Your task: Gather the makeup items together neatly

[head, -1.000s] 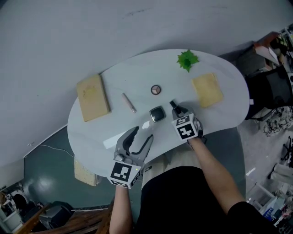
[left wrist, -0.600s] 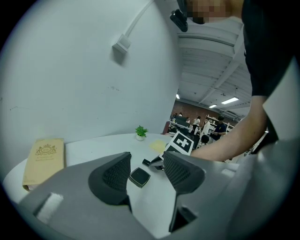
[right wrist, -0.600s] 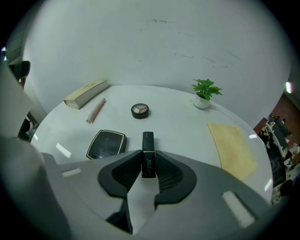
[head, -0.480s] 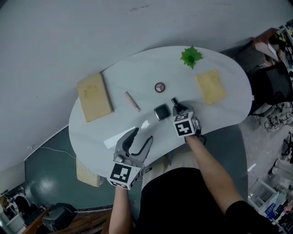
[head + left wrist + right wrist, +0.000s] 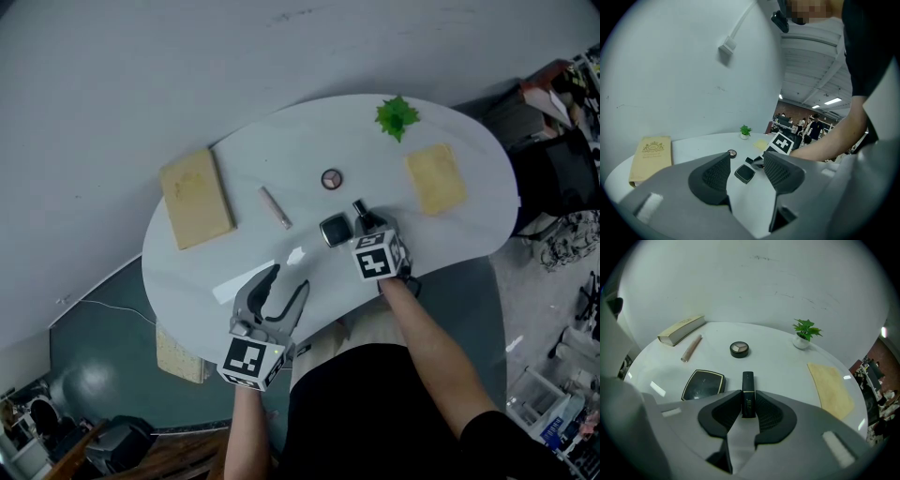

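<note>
Right gripper [image 5: 748, 401] jaws clamp a black tube [image 5: 748, 380], probably lipstick, its rear hidden; left gripper [image 5: 746, 161] jaws wide.

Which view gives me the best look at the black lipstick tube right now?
The right gripper view: the lipstick tube fills the centre, pinched between the right tongs. The head view shows only its tip poking out past that gripper's marker cube. The left gripper view shows a small dark sliver, partly hidden.

White table [image 5: 281, 159], black lipstick [image 5: 748, 380] and compact [image 5: 703, 384], tan book [image 5: 195, 199], yellow cloth [image 5: 436, 178], green plant [image 5: 396, 116], pinkish tube [image 5: 276, 207].
</note>
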The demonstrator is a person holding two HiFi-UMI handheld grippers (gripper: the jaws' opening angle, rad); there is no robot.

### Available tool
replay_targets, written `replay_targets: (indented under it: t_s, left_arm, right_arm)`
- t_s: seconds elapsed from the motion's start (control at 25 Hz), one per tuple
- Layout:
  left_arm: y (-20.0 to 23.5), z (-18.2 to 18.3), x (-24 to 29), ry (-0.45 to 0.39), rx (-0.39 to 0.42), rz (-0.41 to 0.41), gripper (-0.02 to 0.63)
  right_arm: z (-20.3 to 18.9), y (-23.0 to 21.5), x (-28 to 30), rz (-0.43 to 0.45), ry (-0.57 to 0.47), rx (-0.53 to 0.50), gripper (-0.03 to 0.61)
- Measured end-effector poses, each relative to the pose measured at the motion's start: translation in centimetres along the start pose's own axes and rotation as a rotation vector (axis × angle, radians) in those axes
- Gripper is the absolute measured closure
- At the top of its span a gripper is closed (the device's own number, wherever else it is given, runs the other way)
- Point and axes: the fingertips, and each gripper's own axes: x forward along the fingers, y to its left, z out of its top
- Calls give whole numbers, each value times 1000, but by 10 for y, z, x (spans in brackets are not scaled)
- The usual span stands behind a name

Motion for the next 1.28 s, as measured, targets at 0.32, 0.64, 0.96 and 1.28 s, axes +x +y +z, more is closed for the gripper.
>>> replay_targets:
  t_s: [0.32, 0.64, 0.96, 1.28]
  left_arm:
    - [0, 0, -2, 14, -24, 13, 394]
    - [-2, 5, 1, -10, -11, 14, 394]
    - [-2, 9, 2, -25, 2, 11, 394]
    - [6, 12, 4, -27, -5, 18, 394]
  right_arm:
    - [2, 3, -2, 19, -9, 14, 472]
    - [13, 1, -10, 49, -56, 40, 457]
    - [36, 4, -14, 94, -88, 11, 430]
    - [63, 15, -7, 154, -93, -51, 383]
